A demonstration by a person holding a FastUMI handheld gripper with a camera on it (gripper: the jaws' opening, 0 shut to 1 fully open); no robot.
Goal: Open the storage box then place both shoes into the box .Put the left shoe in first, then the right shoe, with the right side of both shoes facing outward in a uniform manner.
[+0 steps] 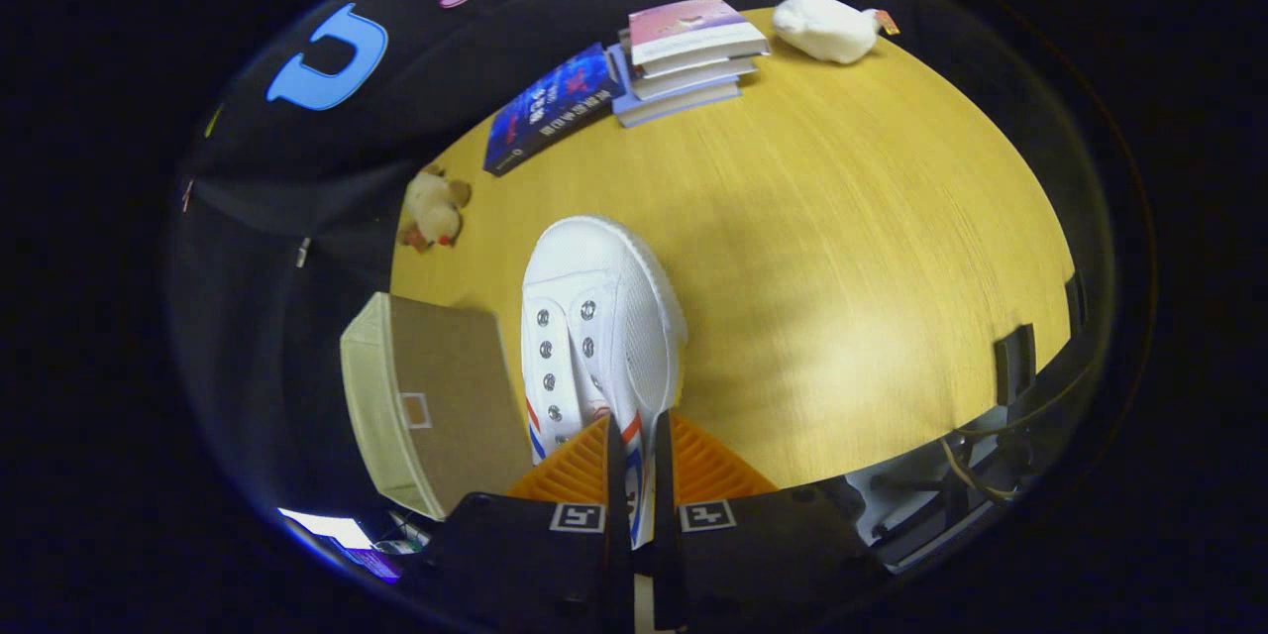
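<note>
A white canvas shoe (pixel 594 317) with red and blue side stripes hangs from my gripper (pixel 634 456), toe pointing away from me over the yellow wooden table (pixel 842 248). Both orange fingers (pixel 570 471) pinch the side wall of the shoe near its opening, so the gripper is shut on it. To the left of the shoe stands the beige storage box (pixel 426 396), seen from above with its brown top face and pale fabric side; I cannot tell whether it is open.
At the far end of the table lie a stack of books (pixel 688 59), a dark blue book (pixel 550 109) and a white plush toy (pixel 822 28). A small beige plush toy (pixel 434 208) sits beyond the box. Black clamps (pixel 1015 362) grip the table's right edge.
</note>
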